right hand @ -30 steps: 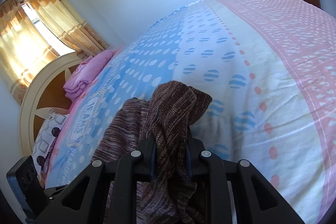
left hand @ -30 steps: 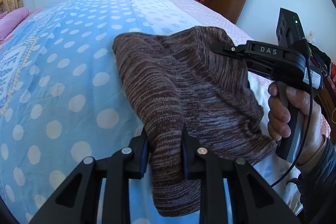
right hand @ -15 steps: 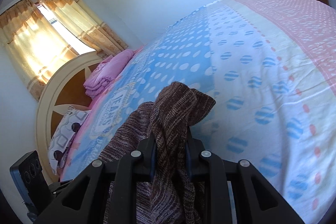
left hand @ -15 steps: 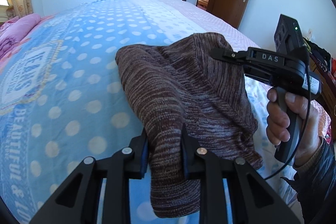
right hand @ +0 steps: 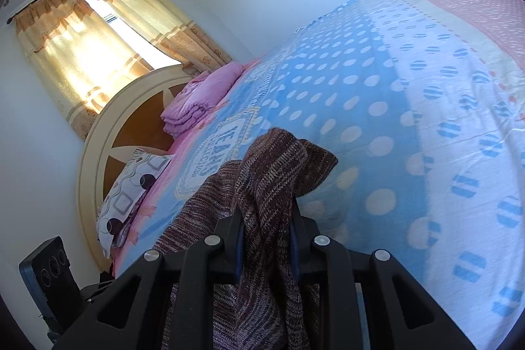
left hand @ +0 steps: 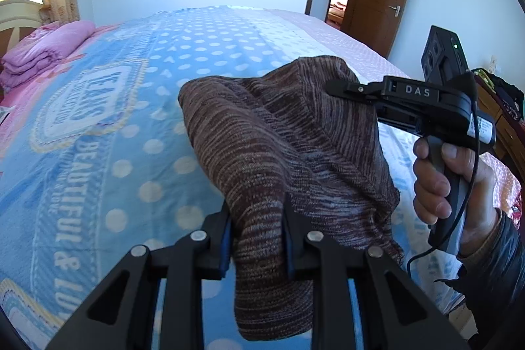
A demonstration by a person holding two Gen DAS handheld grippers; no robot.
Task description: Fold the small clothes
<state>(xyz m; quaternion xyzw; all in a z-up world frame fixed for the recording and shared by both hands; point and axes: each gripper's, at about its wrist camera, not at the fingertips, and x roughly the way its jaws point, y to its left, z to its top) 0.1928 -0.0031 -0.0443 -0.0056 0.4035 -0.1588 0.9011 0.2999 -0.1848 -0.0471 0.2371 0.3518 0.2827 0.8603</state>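
- Knit [left hand: 279,140] hangs in the air above the bed [left hand: 108,133], pinched at two edges so it can spread for laying flat.
- Your left tool [left hand: 257,238] is clamped on its near edge, at 6 o'clock.
- Your right tool [right hand: 267,238] grips the far edge, at 3 o'clock.
- No containers in view.

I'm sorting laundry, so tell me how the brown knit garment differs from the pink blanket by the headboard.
The brown knit garment is dark and streaky, while the pink blanket is plain. The garment hangs loose above the bed, clamped by the left gripper and right gripper; the blanket lies folded on the bedspread, untouched. Both are soft fabric.
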